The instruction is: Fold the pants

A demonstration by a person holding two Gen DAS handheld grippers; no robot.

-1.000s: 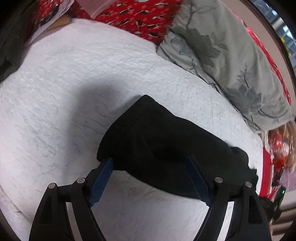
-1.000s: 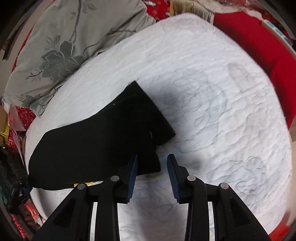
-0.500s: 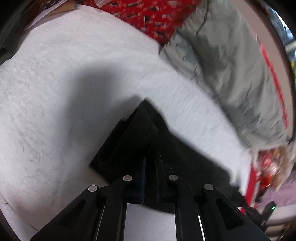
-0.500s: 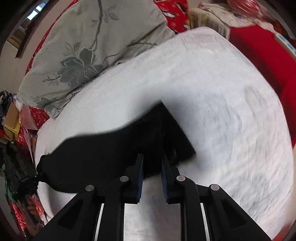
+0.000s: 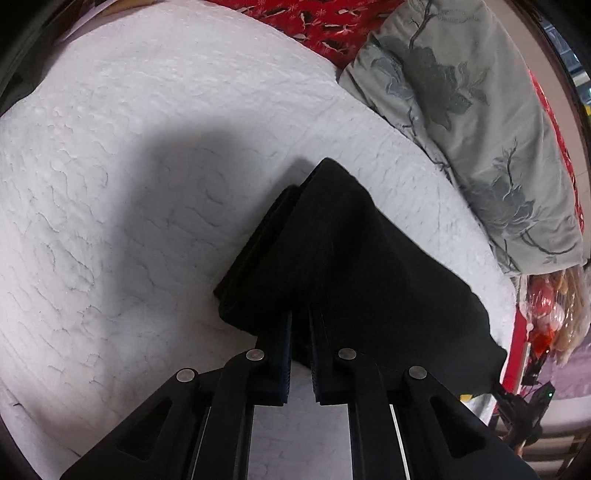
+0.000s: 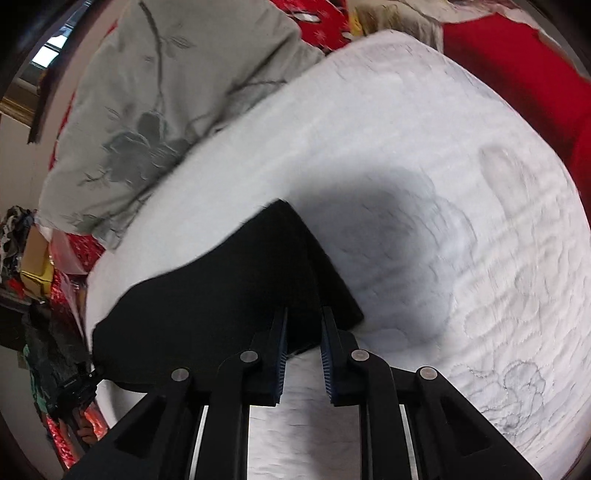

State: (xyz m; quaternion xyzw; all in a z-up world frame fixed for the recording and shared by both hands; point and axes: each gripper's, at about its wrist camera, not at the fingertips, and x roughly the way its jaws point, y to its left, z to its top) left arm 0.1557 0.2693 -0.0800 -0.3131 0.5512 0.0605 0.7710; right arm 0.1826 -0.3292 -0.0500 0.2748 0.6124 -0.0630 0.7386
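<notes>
Black pants (image 5: 354, 266) lie in a long folded strip on a white quilted bed (image 5: 147, 192). My left gripper (image 5: 300, 325) is shut on the near edge of one end of the strip, the cloth pinched between its blue pads. In the right wrist view the other end of the pants (image 6: 229, 295) runs off to the left, and my right gripper (image 6: 303, 328) is shut on its near edge, with a thicker fold of cloth between the pads. Both held ends rise a little off the quilt (image 6: 461, 206).
A grey pillow with a flower print (image 5: 480, 122) lies along the far side of the bed, seen too as a pillow (image 6: 155, 103) at upper left in the right wrist view. Red patterned fabric (image 5: 325, 22) and a red cushion (image 6: 524, 74) border the quilt. Clutter (image 6: 33, 258) sits beyond the bed's edge.
Both grippers went from open above the pants to shut on their near edges. The two ends of the strip have since lifted and pulled tauter.
</notes>
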